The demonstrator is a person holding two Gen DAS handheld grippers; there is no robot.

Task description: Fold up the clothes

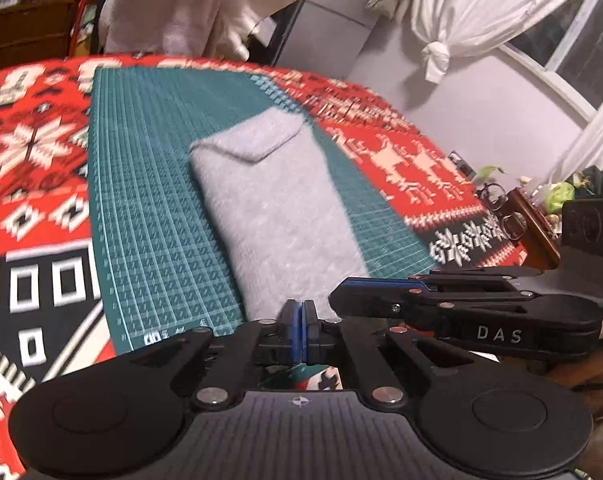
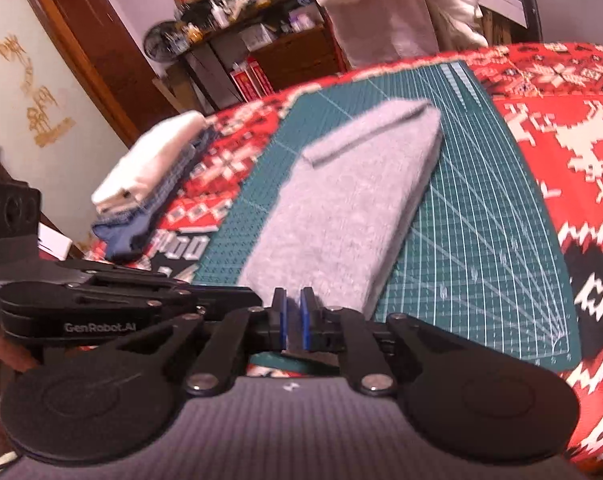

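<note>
Sweater (image 1: pixel 277 208) lies folded on your mat (image 1: pixel 149 208); left gripper (image 1: pixel 300 330) pressed together, right gripper (image 2: pixel 294 320) slightly parted, neither gripping cloth.

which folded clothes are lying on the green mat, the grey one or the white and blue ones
The grey folded garment; it lies on the green cutting mat. The white-and-blue stack sits off it, on the red blanket.

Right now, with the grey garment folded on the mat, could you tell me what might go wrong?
1. The loose flap atop the folded grey garment could flip open if it is moved.
2. The left gripper and right gripper sit close together and might collide.
3. Sliding it leftwards might topple the stack of folded clothes.
</note>
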